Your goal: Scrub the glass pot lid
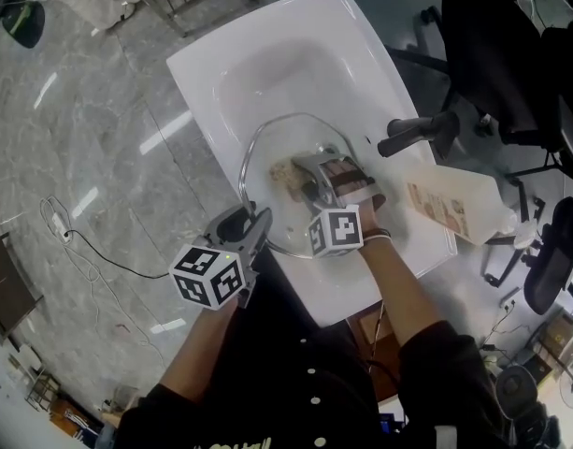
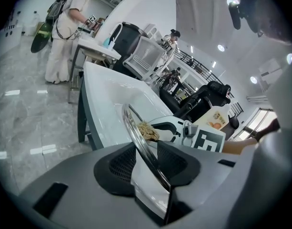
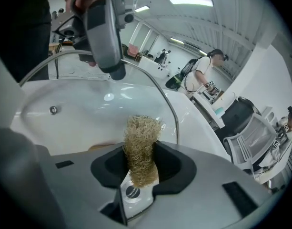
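White sink [image 1: 204, 71] over a marble floor holds the glass pot lid [image 1: 279, 140], tilted on edge. Part of its near rim is hidden behind the right gripper [image 1: 303, 178], which is clamped on a tan fibre scrubber [image 3: 141, 147] against the glass. The left gripper [image 2: 153, 175] stands wide, lid rim between its jaws — contact there is hard to make out.

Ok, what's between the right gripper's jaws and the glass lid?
A tan fibre scrubber, clamped in the right gripper, reaching toward the glass lid; clearest in the right gripper view.
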{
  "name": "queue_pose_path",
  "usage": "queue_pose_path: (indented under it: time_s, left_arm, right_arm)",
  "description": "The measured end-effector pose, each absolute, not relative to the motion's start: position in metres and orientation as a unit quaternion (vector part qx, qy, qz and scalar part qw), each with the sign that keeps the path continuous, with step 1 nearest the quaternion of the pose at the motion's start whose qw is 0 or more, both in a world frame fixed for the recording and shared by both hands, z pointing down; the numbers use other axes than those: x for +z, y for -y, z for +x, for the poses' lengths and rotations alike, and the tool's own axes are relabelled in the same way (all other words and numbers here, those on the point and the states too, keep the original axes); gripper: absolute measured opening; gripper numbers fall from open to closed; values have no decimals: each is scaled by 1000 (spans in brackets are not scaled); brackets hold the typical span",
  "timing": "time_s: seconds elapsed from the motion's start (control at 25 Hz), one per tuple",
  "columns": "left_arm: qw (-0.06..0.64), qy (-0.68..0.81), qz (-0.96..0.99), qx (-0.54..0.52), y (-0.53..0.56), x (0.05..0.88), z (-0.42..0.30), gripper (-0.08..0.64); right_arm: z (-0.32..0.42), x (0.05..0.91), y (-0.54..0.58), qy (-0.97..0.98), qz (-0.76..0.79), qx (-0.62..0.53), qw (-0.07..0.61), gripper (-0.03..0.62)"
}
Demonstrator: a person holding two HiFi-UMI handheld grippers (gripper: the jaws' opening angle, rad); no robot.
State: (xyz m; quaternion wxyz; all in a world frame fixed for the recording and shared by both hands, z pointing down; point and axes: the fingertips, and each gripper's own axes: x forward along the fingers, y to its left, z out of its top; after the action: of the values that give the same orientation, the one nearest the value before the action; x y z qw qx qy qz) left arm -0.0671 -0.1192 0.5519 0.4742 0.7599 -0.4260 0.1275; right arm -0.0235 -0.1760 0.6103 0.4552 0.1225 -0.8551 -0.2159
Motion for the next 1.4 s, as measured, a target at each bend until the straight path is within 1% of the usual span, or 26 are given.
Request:
queue_pose_path:
  time_s: [0.52,1.04,1.4]
  left_arm:
    - [474,440,750,137,117,553,-68,153]
    - [485,450,739,124,117,552,-67,141]
    - [491,453,735,116,116,553,-67,138]
  right_arm:
    - [-12,603,123,851,67,-239,463,144]
    - [13,595,65,860,24,-190,472,144]
    - [32,592,34,859,-58,-152,485,144]
